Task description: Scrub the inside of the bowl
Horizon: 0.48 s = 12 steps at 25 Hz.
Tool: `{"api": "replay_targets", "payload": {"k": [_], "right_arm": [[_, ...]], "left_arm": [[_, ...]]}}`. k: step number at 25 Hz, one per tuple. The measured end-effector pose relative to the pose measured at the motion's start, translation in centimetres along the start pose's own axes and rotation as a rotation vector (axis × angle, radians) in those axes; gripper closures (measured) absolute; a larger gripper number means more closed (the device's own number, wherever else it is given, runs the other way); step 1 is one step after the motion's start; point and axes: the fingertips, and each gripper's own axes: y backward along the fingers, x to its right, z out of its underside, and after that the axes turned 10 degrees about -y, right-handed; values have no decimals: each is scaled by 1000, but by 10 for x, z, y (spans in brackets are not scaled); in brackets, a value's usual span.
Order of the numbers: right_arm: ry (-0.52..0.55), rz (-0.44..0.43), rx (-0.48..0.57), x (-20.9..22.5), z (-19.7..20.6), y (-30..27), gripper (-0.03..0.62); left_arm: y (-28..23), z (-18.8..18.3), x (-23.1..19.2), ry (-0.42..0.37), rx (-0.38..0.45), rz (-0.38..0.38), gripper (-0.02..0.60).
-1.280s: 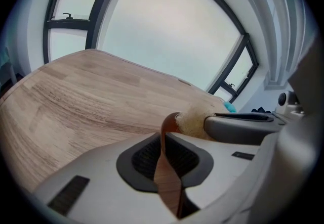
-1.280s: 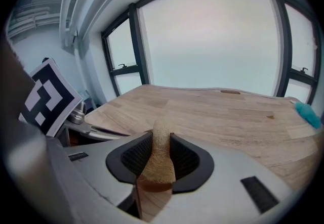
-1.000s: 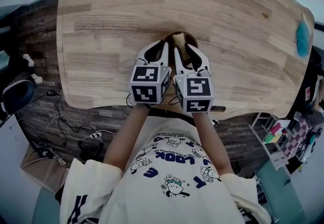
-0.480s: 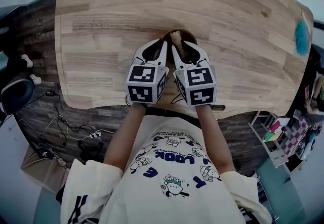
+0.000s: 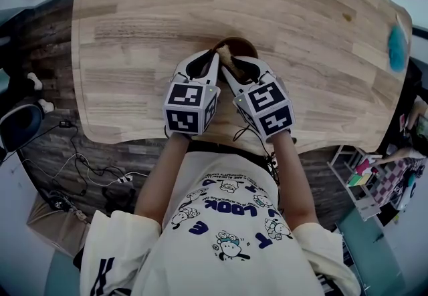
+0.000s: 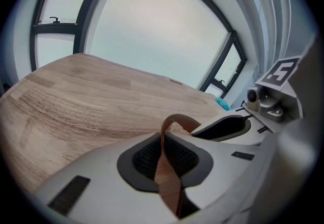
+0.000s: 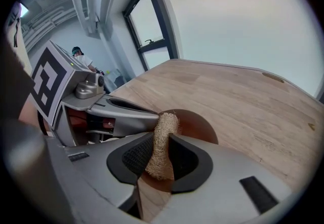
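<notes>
The right gripper [image 7: 163, 136] had its jaws part-way apart, pressed on a loofah scrubber [image 7: 161, 149], and they had just been closing further on it; the scrubber's tip stood over the brown bowl [image 7: 197, 124]; the left gripper [image 6: 166, 138] was nearly closed, pinching the bowl's thin near rim; the bowl sat on the wooden table [image 5: 134, 34], close to its near edge; to scrub well, I judged, the left clamp should be firm so the bowl neither spins nor tips, while the right presses the fibre flat to the inner wall and sweeps round it, bottom included; a loose hold would let the scrubber twist out; counted: two grippers, one bowl, one scrubber, one table, one teal thing [image 5: 398, 47] at the table's right edge, too blurred to name
</notes>
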Motion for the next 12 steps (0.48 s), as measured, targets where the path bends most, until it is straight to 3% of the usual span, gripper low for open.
{"api": "replay_targets", "payload": {"k": [6, 12], "right_arm": [[65, -41, -46, -3, 4, 0, 510], [68, 106, -8, 3, 1, -4, 510]], "left_arm": [[2, 1, 1, -20, -3, 24, 531], [2, 2, -1, 9, 7, -10, 531]]}}
